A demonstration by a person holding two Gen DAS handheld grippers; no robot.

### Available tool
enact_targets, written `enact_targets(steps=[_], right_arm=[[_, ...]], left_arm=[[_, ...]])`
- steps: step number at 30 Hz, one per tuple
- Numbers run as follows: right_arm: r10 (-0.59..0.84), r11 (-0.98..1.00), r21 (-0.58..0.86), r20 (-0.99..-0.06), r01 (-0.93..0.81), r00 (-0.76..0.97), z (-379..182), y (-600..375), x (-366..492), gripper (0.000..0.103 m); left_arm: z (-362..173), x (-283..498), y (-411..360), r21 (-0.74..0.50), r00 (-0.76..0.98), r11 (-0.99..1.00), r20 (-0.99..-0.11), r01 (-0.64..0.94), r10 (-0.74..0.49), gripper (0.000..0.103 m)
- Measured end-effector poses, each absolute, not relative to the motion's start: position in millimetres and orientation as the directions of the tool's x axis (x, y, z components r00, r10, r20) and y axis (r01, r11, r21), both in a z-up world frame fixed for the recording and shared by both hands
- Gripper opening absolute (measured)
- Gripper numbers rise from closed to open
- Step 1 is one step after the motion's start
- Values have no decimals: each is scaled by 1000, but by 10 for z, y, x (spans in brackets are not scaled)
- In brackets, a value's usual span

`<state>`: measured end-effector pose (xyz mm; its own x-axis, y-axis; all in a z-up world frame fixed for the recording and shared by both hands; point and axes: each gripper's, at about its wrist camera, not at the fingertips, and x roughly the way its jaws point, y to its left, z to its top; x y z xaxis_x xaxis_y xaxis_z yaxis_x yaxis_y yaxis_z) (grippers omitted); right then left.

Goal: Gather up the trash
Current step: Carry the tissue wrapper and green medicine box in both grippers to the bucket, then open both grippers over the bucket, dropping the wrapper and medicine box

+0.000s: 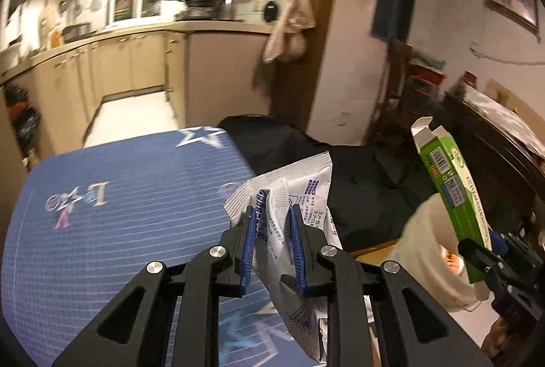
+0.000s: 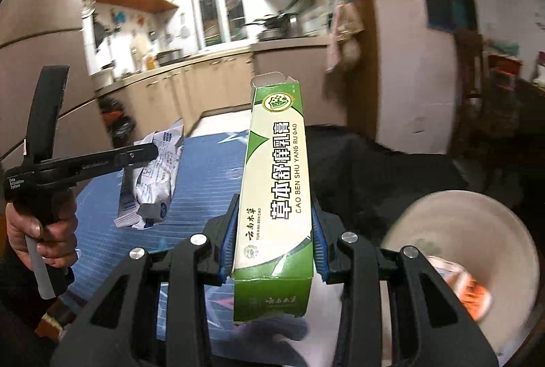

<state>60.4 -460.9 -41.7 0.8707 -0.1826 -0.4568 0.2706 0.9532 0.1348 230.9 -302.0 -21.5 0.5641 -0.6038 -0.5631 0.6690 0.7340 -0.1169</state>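
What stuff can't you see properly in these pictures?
- Right wrist view: what lies in the white bin is motion-blurred; only something orange shows.
- Left wrist view: the silver wrapper runs off the bottom edge, partly covered by the left tongs.
- Left wrist view: the green box print is too small; its lower end hides behind the right tongs.
- Both views: the kitchen counter items are blurred.
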Motion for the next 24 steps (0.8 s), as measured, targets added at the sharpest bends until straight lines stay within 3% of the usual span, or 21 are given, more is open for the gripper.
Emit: enact_targets(steps=[12,24], right_arm=[[-385,872,112,-443,476,810,-383,-5327,-173,35],[-497,788,93,-488,609,718,-602,-5813,-609,35]], left_arm=[[-63,1688,-4160,-60,478,597,-539,800,-694,22],[-239,1125,-5223,10,382,455,-558,891,-737,22]])
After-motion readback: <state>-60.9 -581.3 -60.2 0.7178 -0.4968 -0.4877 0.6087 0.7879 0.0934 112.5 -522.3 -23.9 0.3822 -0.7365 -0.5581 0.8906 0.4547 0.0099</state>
